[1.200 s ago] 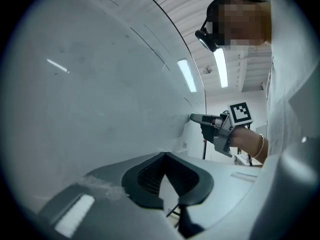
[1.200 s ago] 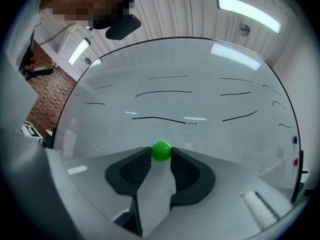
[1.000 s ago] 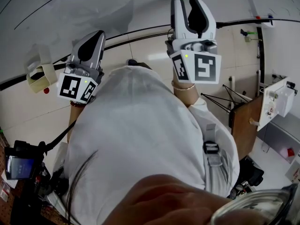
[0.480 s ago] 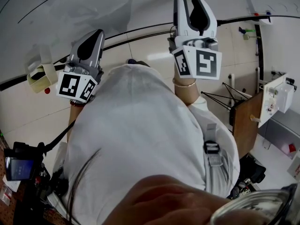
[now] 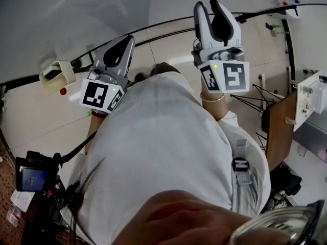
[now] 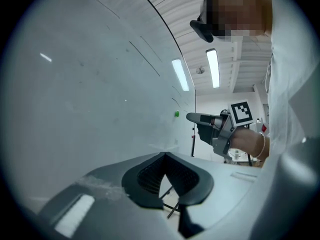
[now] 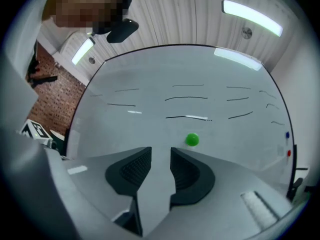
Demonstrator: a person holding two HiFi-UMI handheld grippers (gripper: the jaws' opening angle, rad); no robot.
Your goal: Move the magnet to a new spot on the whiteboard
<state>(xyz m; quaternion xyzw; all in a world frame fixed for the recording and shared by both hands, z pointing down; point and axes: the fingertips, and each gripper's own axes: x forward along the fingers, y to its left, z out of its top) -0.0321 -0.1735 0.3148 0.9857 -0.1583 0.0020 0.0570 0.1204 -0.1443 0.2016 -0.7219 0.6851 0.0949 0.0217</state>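
A small round green magnet (image 7: 192, 140) sticks to the whiteboard (image 7: 175, 69), just beyond and right of my right gripper's (image 7: 160, 149) tips, apart from them. That gripper stands open with nothing between its pads. The head view shows it raised toward the board (image 5: 76, 14), right gripper (image 5: 208, 5) open; the magnet is out of that view. My left gripper (image 5: 126, 40) is held lower at the left, shut and empty. In the left gripper view its tips (image 6: 165, 155) meet, and beyond them are the magnet (image 6: 176, 114) and the right gripper (image 6: 200, 118).
Black marker lines cross the board. Blue (image 7: 287, 134) and red (image 7: 288, 153) dots sit at its right edge. A cream holder (image 5: 53, 75) and a red magnet (image 5: 63, 91) are at the board's lower left. A camera (image 5: 33, 176) and a wooden stand (image 5: 278, 131) are on the floor.
In the head view the green magnet sat at the right gripper's tips; now it is out of that view. Both grippers show lower and further right. The jaws look unchanged.
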